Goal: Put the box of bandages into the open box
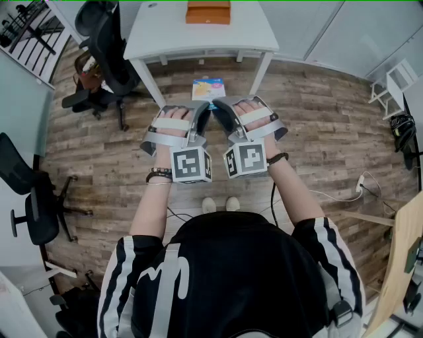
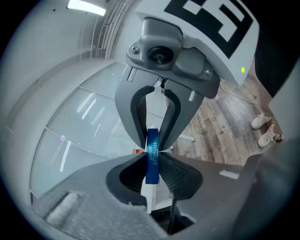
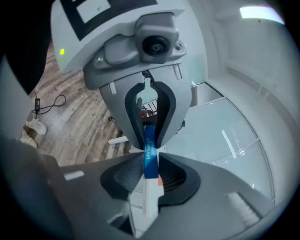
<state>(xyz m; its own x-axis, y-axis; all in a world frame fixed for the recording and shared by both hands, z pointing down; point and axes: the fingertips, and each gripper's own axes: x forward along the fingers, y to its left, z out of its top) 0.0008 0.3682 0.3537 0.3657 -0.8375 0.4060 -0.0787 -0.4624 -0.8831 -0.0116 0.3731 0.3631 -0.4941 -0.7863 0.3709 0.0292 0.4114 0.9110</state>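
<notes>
The left gripper and the right gripper were held close together, tip to tip, in front of the person. Both claws were almost closed, and each one pinched the thin blue edge of the box of bandages between its pads. The little box hung up in the air over the wooden floor, just in front of the white table. The open box sat on that table, well apart from the bandages. A black chair stood beside the table.
</notes>
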